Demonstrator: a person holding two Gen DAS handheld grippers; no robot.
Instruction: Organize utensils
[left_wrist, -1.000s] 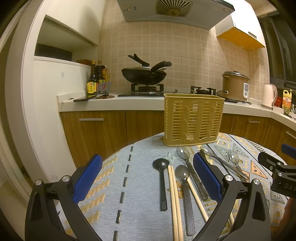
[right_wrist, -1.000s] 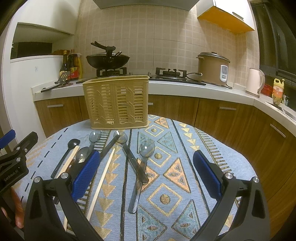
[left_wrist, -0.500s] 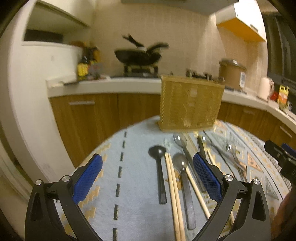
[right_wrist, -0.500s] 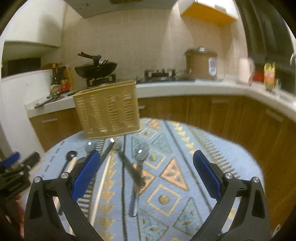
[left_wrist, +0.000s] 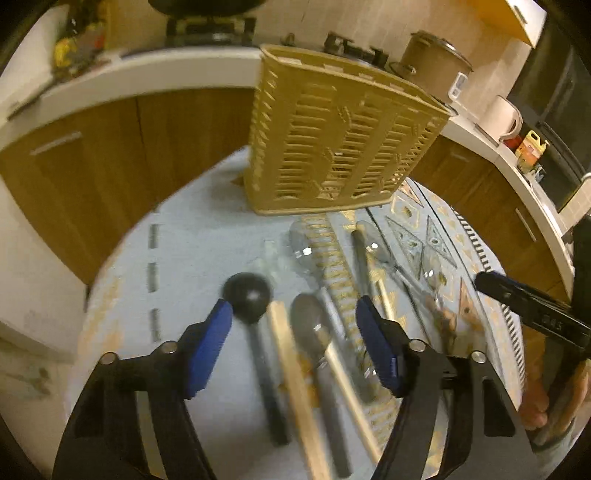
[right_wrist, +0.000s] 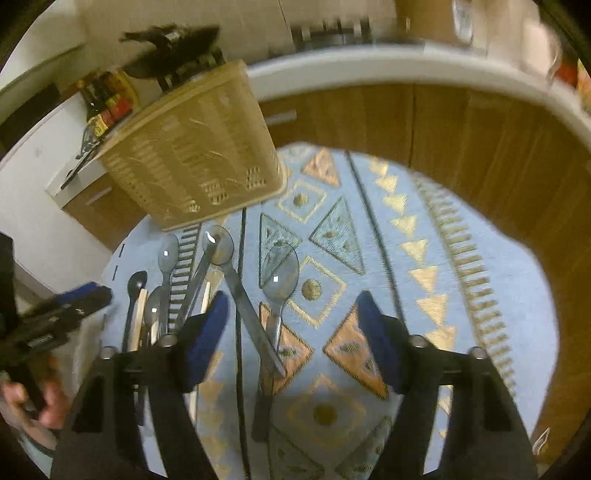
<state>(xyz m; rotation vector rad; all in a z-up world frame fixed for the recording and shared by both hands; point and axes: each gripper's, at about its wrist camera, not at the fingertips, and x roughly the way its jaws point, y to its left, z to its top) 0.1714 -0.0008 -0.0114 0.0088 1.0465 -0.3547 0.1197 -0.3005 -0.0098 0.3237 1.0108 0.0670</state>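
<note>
the left gripper (left_wrist: 293, 334), blue-padded jaws spread and empty, hangs over the black plastic spoon (left_wrist: 248, 295) and pale wooden chopsticks (left_wrist: 295, 373). the right gripper (right_wrist: 291, 325) gapes over a clear grey spoon (right_wrist: 279, 275). the tan slatted plastic utensil basket (left_wrist: 332, 147) stands beyond. motion blur hides detail; lettering on the right gripper's body is unreadable.

Both grippers have tipped down toward the table and moved closer to it. The left gripper (left_wrist: 293, 334) now hangs right over the black spoon (left_wrist: 246, 299) and the chopsticks (left_wrist: 295, 373). The right gripper (right_wrist: 291, 325) now hangs over a clear spoon (right_wrist: 279, 277), and the basket (left_wrist: 332, 140) looks bigger.
</note>
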